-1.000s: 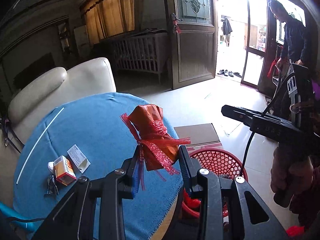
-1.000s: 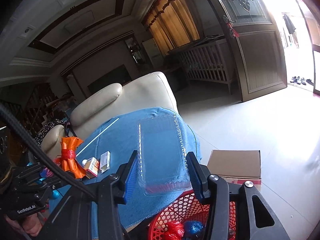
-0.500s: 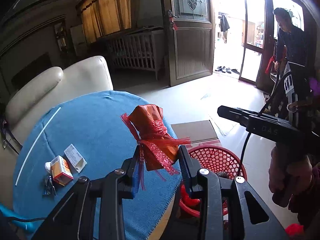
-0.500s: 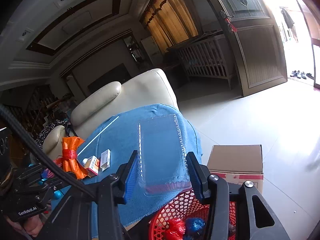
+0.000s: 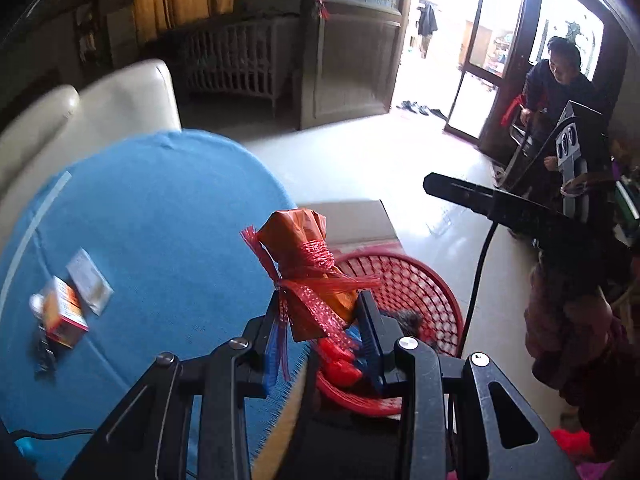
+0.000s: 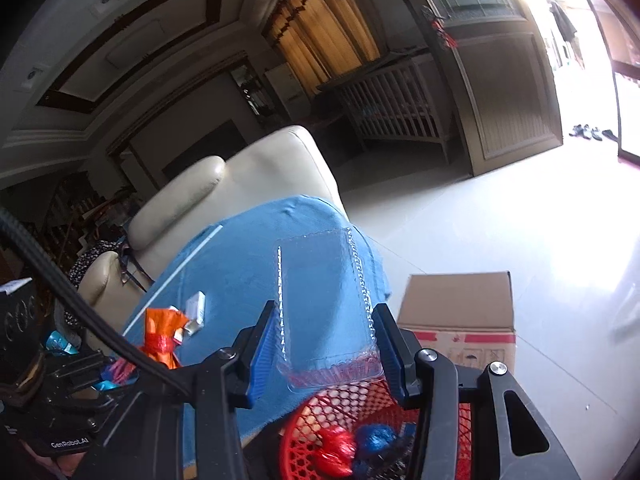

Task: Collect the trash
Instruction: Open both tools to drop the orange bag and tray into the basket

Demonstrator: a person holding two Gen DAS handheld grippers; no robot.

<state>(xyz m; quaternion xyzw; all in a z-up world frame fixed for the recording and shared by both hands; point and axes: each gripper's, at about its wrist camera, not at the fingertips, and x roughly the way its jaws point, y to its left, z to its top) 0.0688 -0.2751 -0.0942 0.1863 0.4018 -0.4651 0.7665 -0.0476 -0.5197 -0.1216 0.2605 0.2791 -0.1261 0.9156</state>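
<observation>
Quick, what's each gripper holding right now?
Left gripper: shut on the orange wrapped bundle.
Right gripper: shut on the clear plastic tray.

Colours, table and basket

Blue cloth (image 5: 160,240); orange wrapper (image 5: 304,248) bound with red glitter ribbon; clear plastic tray (image 6: 324,304); red lattice basket (image 5: 404,280); cream sofa (image 6: 256,176); brown cardboard box (image 6: 456,300), red-striped.
</observation>
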